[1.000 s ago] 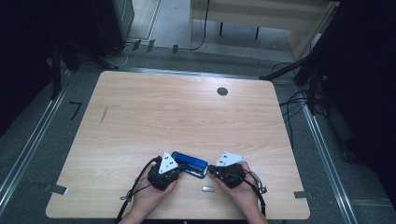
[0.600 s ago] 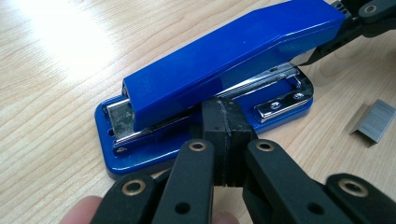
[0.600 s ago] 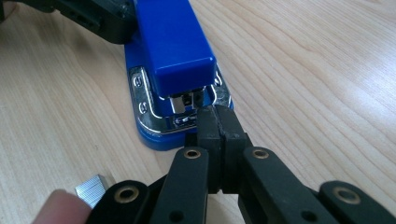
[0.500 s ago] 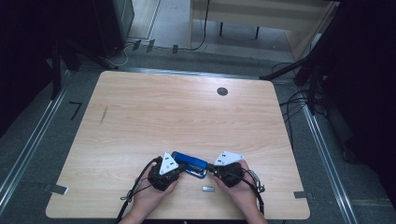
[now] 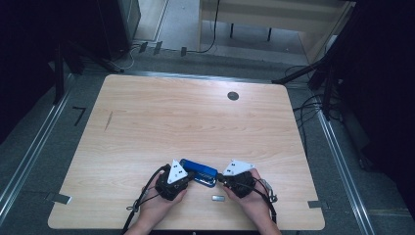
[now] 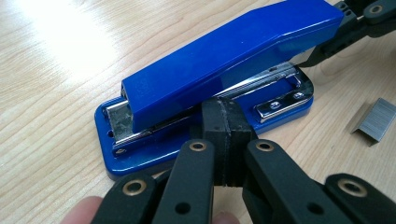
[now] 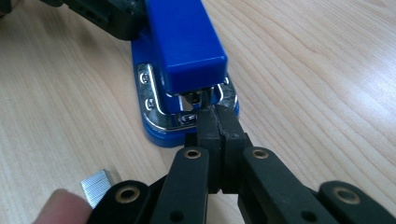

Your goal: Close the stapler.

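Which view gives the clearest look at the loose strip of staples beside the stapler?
The left gripper view: the staple strip lies unobstructed on the table, its folded shape plain. The right gripper view catches just one end, cut off by the right gripper's linkage. The high view shows a small grey bar.

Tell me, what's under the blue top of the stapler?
Under the stapler's blue top a silver metal rail runs above the blue base. Whether staples sit inside cannot be seen; the top covers it.

One blue stapler sits low in the frame's centre, one strip of staples lies just below it, and two tongs flank the stapler: left tongs, right tongs.
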`<action>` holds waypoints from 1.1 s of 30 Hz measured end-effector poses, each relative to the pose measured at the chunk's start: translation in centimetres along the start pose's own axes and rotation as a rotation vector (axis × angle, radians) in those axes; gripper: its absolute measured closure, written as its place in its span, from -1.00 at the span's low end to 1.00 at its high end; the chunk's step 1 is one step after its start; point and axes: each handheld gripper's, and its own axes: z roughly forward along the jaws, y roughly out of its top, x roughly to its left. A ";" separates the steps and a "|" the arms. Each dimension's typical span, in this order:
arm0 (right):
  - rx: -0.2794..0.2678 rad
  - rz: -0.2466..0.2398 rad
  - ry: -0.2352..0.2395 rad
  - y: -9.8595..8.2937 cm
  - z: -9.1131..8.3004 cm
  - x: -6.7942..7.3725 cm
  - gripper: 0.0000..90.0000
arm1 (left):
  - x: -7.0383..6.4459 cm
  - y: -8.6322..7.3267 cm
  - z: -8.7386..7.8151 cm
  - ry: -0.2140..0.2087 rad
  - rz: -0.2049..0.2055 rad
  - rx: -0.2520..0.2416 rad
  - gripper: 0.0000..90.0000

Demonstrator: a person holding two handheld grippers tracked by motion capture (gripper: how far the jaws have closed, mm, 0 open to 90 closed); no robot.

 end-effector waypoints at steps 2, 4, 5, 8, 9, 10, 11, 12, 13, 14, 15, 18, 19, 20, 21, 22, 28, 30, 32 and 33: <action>0.002 -0.002 -0.004 0.0 0.0 0.1 1.00 | 0.0 0.0 0.0 0.001 0.005 0.001 1.00; 0.005 -0.001 -0.002 0.1 0.0 0.1 1.00 | 0.0 0.0 0.0 0.001 0.006 0.001 1.00; 0.006 0.001 -0.002 0.1 0.0 0.1 1.00 | -0.1 0.0 0.0 0.002 0.006 0.002 1.00; 0.009 0.008 -0.002 0.1 0.0 0.1 1.00 | 0.0 0.0 0.0 0.001 0.003 0.001 1.00; 0.007 0.002 -0.001 0.1 0.0 0.1 1.00 | 0.0 0.0 0.0 0.001 0.003 0.001 1.00; 0.007 -0.004 0.000 0.1 0.0 0.1 1.00 | 0.0 0.0 0.0 0.001 0.003 0.001 1.00; 0.008 -0.006 0.002 0.1 0.0 0.1 1.00 | 0.0 0.0 0.0 0.001 0.003 0.002 1.00; 0.008 -0.006 0.001 0.1 -0.1 0.2 1.00 | 0.0 0.0 0.0 0.001 0.002 0.002 1.00; 0.008 -0.008 -0.001 0.1 -0.1 0.2 1.00 | 0.0 0.0 0.0 0.002 0.003 0.002 1.00; 0.008 -0.011 -0.003 0.1 -0.1 0.3 1.00 | 0.0 0.0 0.0 0.001 0.004 0.001 1.00; 0.009 -0.012 -0.004 0.1 -0.1 0.3 1.00 | 0.0 0.0 0.0 0.001 0.005 0.001 1.00; 0.008 -0.016 -0.007 0.2 -0.1 0.3 1.00 | 0.0 0.0 0.0 0.001 0.006 0.001 1.00; 0.008 -0.018 -0.007 0.2 -0.1 0.3 1.00 | -0.1 0.0 0.0 0.002 0.007 0.003 1.00; 0.009 -0.018 -0.008 0.2 -0.1 0.3 1.00 | -0.1 0.0 0.0 0.002 0.007 0.001 1.00; 0.009 -0.019 -0.008 0.2 -0.1 0.3 1.00 | 0.0 0.0 0.0 0.001 0.007 0.002 1.00; 0.010 -0.019 -0.009 0.2 -0.1 0.3 1.00 | 0.0 0.0 0.0 0.001 0.006 0.002 1.00; 0.015 -0.023 -0.010 0.2 -0.1 0.4 1.00 | 0.0 0.0 0.0 0.001 0.004 0.002 1.00; 0.015 -0.024 -0.009 0.2 -0.2 0.4 1.00 | 0.0 0.0 0.0 0.001 0.004 0.002 1.00; 0.017 -0.025 -0.009 0.2 -0.2 0.4 1.00 | 0.0 0.0 0.0 0.001 0.004 0.001 1.00; 0.015 -0.028 -0.010 0.3 -0.2 0.4 1.00 | 0.0 0.0 0.0 0.000 0.006 0.001 1.00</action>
